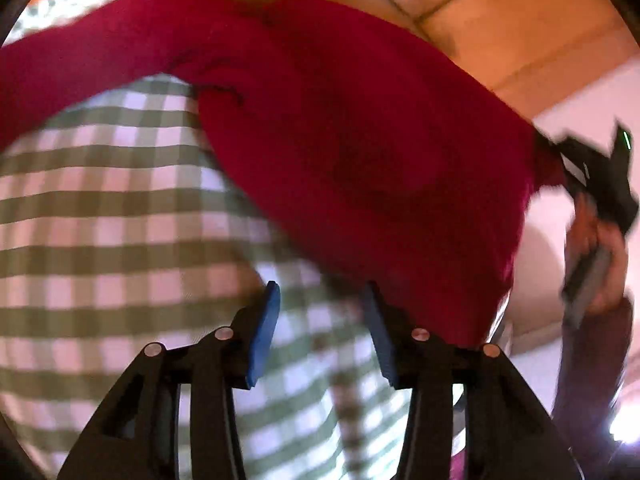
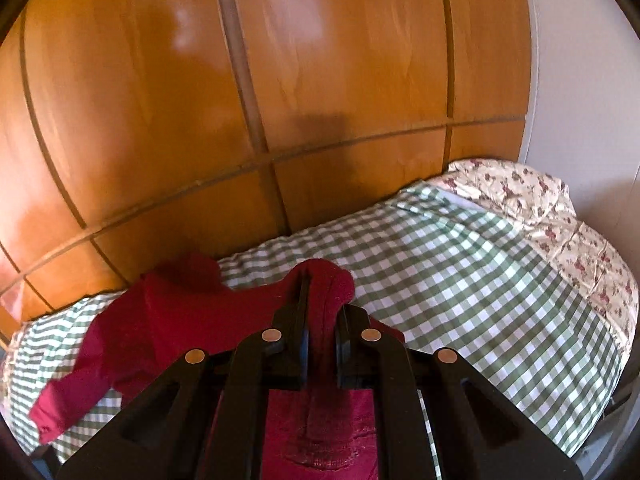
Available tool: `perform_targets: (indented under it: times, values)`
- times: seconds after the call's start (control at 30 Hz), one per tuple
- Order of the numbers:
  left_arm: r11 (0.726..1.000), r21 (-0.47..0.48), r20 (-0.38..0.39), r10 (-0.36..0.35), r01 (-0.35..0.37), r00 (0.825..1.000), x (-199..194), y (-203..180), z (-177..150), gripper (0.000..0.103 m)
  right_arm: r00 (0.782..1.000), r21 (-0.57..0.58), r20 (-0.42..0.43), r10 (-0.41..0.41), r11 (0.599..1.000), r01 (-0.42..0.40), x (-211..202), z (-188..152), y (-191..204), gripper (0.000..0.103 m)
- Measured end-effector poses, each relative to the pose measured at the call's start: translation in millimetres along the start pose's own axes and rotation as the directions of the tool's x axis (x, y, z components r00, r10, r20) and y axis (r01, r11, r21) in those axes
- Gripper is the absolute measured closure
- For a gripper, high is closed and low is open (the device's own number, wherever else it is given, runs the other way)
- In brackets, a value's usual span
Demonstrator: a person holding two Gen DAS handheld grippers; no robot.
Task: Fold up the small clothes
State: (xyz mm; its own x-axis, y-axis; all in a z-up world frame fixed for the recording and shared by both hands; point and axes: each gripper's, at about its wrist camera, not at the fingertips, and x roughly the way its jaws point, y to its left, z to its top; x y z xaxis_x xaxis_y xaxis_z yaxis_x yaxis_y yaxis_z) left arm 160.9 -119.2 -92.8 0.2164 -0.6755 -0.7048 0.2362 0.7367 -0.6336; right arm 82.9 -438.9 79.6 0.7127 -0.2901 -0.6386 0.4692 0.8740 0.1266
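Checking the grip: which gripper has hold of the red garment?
The right gripper: its jaws pinch the red garment. The left gripper stands open and empty.

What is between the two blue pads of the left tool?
Nothing is held there. In the left wrist view the left tool stands open, and only the green checked bedcover shows through the gap. The red garment hangs beside it.

A bed (image 2: 460, 264) covered with a green-and-white checked sheet (image 2: 440, 248) stands against a wooden panelled wall, with a floral pillow (image 2: 560, 220) lying at its far right end and a dark red garment (image 2: 180, 312) partly spread across the sheet toward the left end.
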Motion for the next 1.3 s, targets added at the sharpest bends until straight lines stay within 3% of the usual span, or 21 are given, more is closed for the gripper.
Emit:
perform_targets:
  times: [0.13, 0.17, 0.2, 0.27, 0.4, 0.63, 0.77, 0.87, 0.97, 1.07, 1.1, 1.17, 1.27, 1.3]
  values:
    - [0.994, -0.093, 0.025, -0.046, 0.048, 0.999, 9, 6, 16, 0.061, 1.000, -0.006, -0.026, 0.003, 1.000, -0.003, 6, -8, -7, 0.095]
    - [0.992, -0.108, 0.026, -0.060, 0.062, 0.998, 9, 8, 20, 0.081, 1.000, -0.009, -0.029, 0.003, 1.000, -0.003, 6, -9, -7, 0.095]
    - [0.992, -0.108, 0.016, -0.069, 0.071, 0.997, 10, 9, 22, 0.094, 0.999, -0.012, -0.033, 0.003, 1.000, -0.003, 6, -10, -7, 0.095]
    - [0.992, -0.100, 0.029, -0.068, 0.071, 0.997, 1, 9, 23, 0.096, 0.999, -0.016, -0.039, 0.009, 1.000, -0.010, 3, -12, -5, 0.095]
    - [1.000, -0.022, 0.123, -0.001, 0.004, 0.992, -45, 6, 22, 0.097, 0.999, -0.037, -0.032, 0.042, 0.998, -0.043, -14, -13, 5, 0.095]
    - [0.997, 0.076, 0.229, 0.016, -0.034, 0.973, -162, 19, 1, 0.098, 0.988, -0.101, -0.004, 0.152, 0.983, -0.152, -69, -23, 30, 0.095]
    - [0.993, 0.070, 0.297, 0.068, -0.092, 0.953, -246, 41, -21, 0.098, 0.969, -0.118, -0.042, 0.244, 0.962, -0.247, -103, -52, 40, 0.095]
    - [0.988, 0.073, 0.320, 0.109, -0.139, 0.941, -281, 49, -39, 0.098, 0.952, -0.137, -0.115, 0.284, 0.945, -0.298, -115, -89, 47, 0.095]
    - [0.985, 0.065, 0.316, 0.129, -0.158, 0.940, -292, 61, -47, 0.095, 0.933, -0.154, -0.243, 0.265, 0.939, -0.307, -111, -137, 50, 0.095]
    - [0.989, -0.018, 0.337, 0.142, -0.144, 0.931, -286, 88, -65, 0.049, 0.909, -0.170, -0.358, 0.215, 0.942, -0.290, -99, -184, 49, 0.095]
    - [0.988, -0.052, 0.338, 0.157, -0.149, 0.928, -287, 98, -70, 0.049, 0.897, -0.180, -0.397, 0.193, 0.942, -0.282, -94, -199, 48, 0.094]
    - [0.979, -0.123, 0.314, 0.192, -0.161, 0.930, -278, 119, -79, 0.049, 0.888, -0.200, -0.437, 0.145, 0.947, -0.253, -88, -218, 47, 0.082]
    - [0.943, -0.217, 0.293, 0.309, -0.252, 0.905, -270, 148, -91, 0.049, 0.902, -0.205, -0.423, 0.082, 0.961, -0.183, -86, -225, 41, 0.045]
    - [0.930, -0.239, 0.292, 0.344, -0.280, 0.892, -269, 155, -94, 0.049, 0.911, -0.195, -0.405, 0.080, 0.966, -0.171, -88, -222, 41, 0.042]
